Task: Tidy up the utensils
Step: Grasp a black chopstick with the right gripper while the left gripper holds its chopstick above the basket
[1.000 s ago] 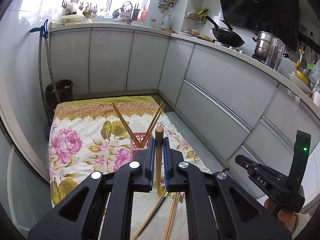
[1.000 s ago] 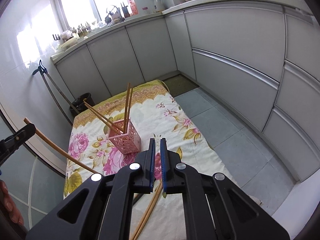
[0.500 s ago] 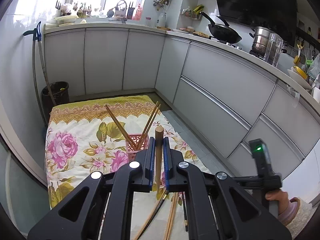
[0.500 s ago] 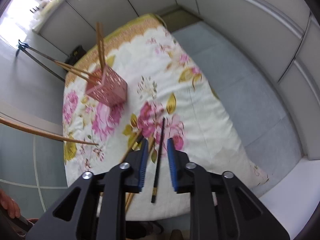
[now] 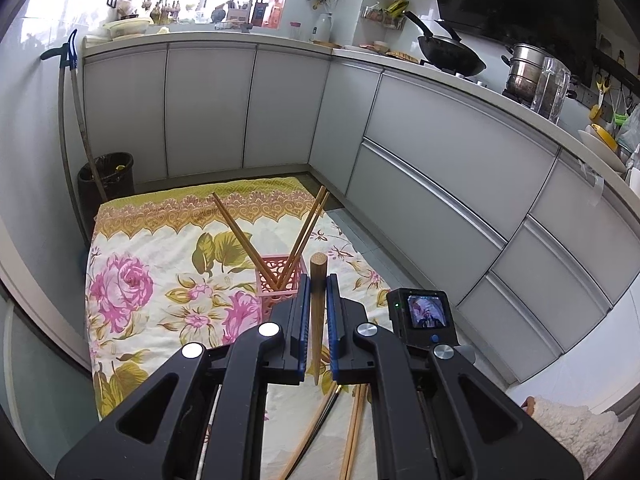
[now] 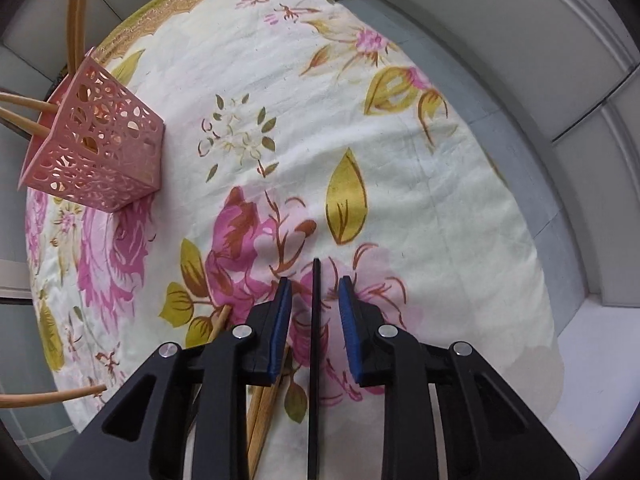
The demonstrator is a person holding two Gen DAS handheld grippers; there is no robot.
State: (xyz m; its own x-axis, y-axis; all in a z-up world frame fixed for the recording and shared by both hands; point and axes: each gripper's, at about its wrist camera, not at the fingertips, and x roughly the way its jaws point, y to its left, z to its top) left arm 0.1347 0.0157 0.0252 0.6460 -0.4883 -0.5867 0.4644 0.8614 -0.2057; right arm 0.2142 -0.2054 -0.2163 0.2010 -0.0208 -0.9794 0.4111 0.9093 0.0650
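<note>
**Black chopstick framed, wooden one held**

My left tool [image 5: 318,300] was clamped on a wooden chopstick [image 5: 318,312], whose round butt end stood up past the blue pads. Beyond it, the pink holder [image 5: 279,280] sat on the floral cloth [image 5: 160,248] with several wooden chopsticks [image 5: 304,236] leaning out of it in a V.

My right tool [image 6: 315,300] pointed steeply down at the cloth. Its jaws had just been closing, but they were not yet together: a black chopstick [image 6: 315,320] lay flat on the cloth between the pads, with a gap on each side, so nothing was gripped. Loose wooden chopsticks [image 6: 262,412] lay just left of it, partly under the left finger. The holder stood well apart, at the upper left of the right wrist view.
</note>
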